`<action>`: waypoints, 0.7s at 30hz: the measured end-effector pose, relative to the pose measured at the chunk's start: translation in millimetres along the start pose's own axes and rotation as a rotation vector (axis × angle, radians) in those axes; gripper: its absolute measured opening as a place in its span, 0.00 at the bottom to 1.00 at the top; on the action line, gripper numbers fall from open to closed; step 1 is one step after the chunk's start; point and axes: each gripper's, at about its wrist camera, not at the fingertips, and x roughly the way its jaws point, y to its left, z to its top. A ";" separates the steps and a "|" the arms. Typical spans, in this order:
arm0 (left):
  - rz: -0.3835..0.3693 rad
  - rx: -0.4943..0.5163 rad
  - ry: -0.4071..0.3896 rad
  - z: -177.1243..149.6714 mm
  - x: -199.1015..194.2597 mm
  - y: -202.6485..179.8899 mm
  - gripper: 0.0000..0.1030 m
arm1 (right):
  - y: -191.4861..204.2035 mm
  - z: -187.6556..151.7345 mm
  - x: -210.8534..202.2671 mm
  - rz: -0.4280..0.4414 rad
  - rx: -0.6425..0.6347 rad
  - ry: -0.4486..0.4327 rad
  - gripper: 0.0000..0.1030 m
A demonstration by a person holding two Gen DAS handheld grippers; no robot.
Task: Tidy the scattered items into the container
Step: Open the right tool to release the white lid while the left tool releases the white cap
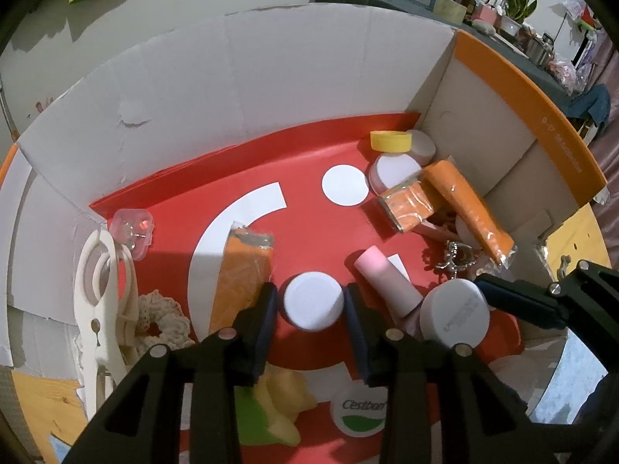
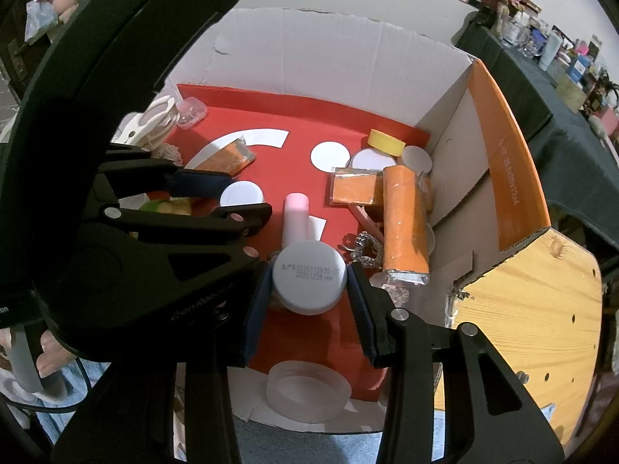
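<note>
The container is a cardboard box with white walls, a red printed floor and an orange flap. My left gripper points down into it and stands open around a white-lidded jar that rests on the floor, with thin gaps at both pads. My right gripper is shut on a second white jar, its printed date code facing the camera, just in front of a pink tube. That second jar also shows at the right of the left wrist view.
Several items lie in the box: orange packets, a yellow lid, a clear case, a white clip, a crochet scrunchie, a metal clasp and a clear round lid. The wooden table lies right of the box.
</note>
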 end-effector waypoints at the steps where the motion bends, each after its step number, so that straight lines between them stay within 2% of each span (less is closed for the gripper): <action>1: 0.001 0.000 0.001 0.0 0.0 0.4 0.37 | 0.1 -0.1 0.1 -0.001 -0.001 0.001 0.37; 10: 0.009 0.001 0.003 0.7 -0.7 4.6 0.38 | -0.1 0.7 -0.3 0.004 0.002 0.002 0.38; 21: 0.013 -0.004 0.000 0.7 -4.3 13.2 0.49 | -0.5 3.4 0.2 0.003 0.010 0.003 0.38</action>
